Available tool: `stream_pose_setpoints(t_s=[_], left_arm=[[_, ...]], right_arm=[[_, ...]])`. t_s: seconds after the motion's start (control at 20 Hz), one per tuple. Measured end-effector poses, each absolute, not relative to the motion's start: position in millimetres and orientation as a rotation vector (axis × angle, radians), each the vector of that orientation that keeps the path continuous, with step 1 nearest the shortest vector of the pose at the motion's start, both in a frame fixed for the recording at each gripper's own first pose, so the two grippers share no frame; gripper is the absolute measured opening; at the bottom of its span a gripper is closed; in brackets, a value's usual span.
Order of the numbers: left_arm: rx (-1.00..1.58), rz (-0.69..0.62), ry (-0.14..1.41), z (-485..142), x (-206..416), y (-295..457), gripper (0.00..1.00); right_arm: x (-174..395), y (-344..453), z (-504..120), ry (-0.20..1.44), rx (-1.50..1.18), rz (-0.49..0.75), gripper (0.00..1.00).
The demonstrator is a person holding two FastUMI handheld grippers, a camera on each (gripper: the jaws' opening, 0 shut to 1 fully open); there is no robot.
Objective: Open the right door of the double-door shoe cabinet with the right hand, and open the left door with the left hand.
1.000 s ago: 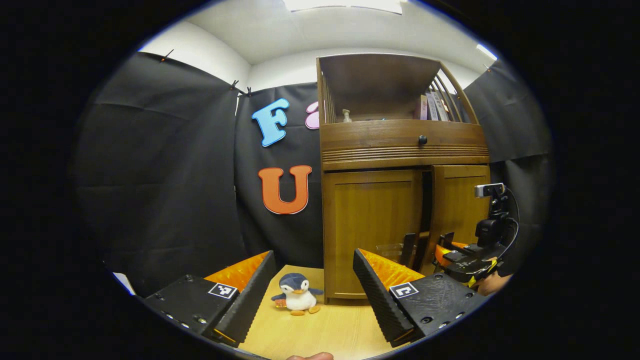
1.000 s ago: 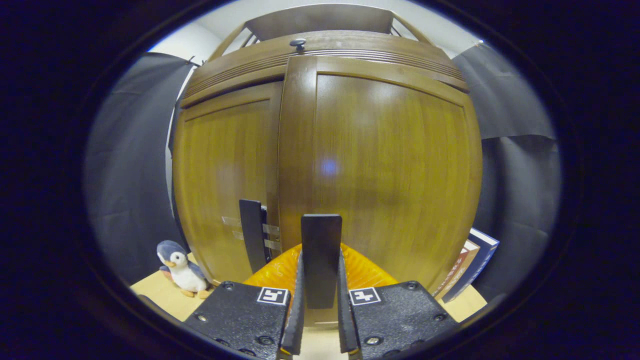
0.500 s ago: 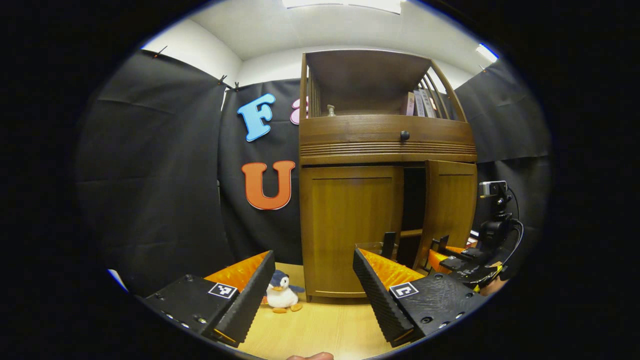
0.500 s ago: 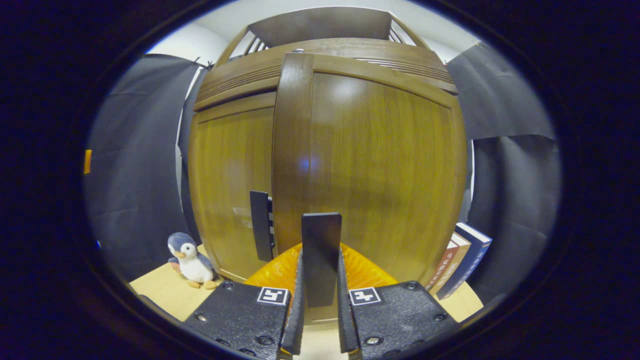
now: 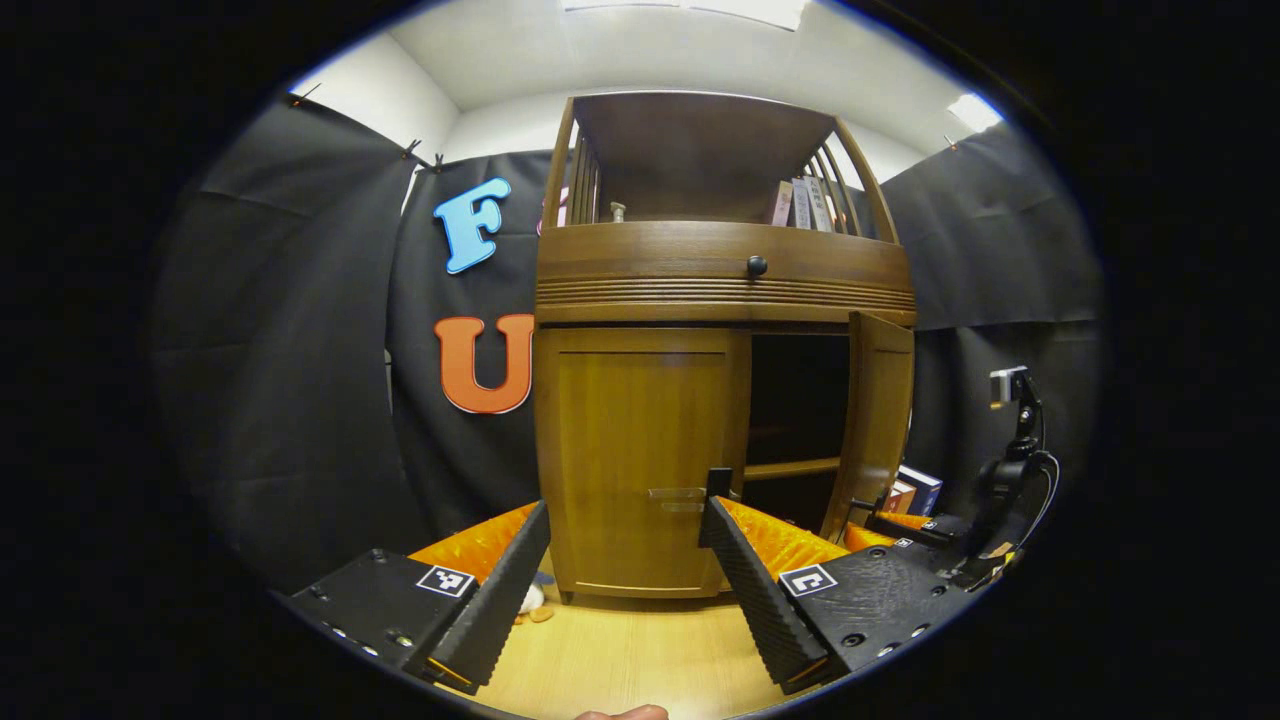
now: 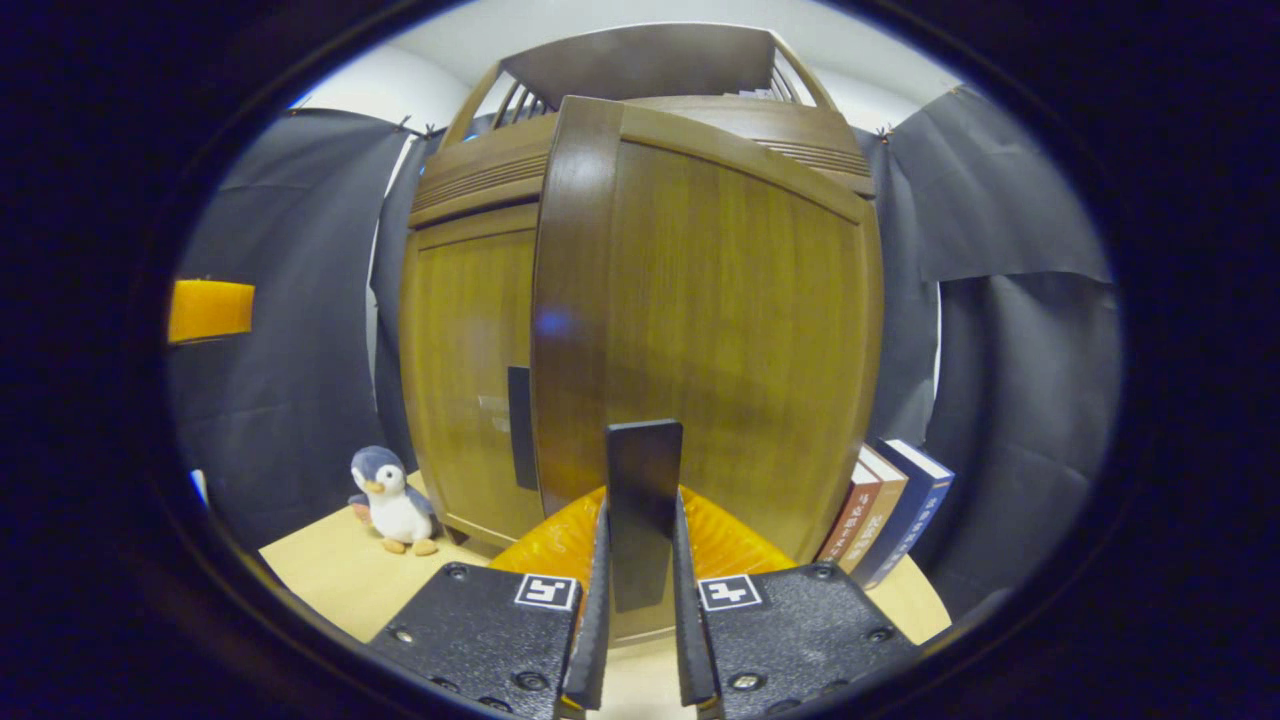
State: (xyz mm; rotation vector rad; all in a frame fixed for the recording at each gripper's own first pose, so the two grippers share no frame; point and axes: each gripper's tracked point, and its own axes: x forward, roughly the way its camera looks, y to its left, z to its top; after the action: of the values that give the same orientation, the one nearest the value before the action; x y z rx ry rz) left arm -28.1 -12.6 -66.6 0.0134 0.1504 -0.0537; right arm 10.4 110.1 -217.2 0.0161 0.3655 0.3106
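The wooden shoe cabinet (image 5: 720, 290) stands on the table. Its left door (image 5: 640, 450) is closed, with a dark handle (image 5: 718, 482) at its inner edge. The right door (image 5: 880, 420) stands swung out, baring a dark inside with a shelf (image 5: 795, 400). My left gripper (image 5: 625, 560) is open in front of the left door, apart from it. In the right gripper view the right door (image 6: 720, 320) is close in front. My right gripper (image 6: 641, 505) is shut on its dark upright handle (image 6: 643, 465). In the left gripper view the right gripper (image 5: 905, 530) sits by the open door's edge.
A plush penguin (image 6: 392, 500) stands on the wooden table (image 6: 330, 580) left of the cabinet. Several books (image 6: 890, 515) lean against the cabinet's right side. Black cloth walls close in behind and beside. The upper shelf holds books (image 5: 800, 205) and a drawer knob (image 5: 757, 266).
The right door has swung wider open with my right gripper holding its handle. My left gripper has shifted toward the left door, which now sits between its open fingers in its view.
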Motion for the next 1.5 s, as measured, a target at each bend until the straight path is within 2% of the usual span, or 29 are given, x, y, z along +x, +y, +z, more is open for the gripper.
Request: stream_pose_setpoints(t_s=[0.8, 1.5], left_arm=[[-0.016, -0.204, 0.198, -82.9, -11.2, -85.1, 0.95], [-0.035, -0.334, 0.235, -95.5, -11.3, -141.1, 0.95]], right_arm=[[-34.7, 36.5, -212.6, 0.426, 0.038, 0.249, 0.29], [-57.7, -40.2, -214.1, 0.52, 0.092, 0.037, 0.13]])
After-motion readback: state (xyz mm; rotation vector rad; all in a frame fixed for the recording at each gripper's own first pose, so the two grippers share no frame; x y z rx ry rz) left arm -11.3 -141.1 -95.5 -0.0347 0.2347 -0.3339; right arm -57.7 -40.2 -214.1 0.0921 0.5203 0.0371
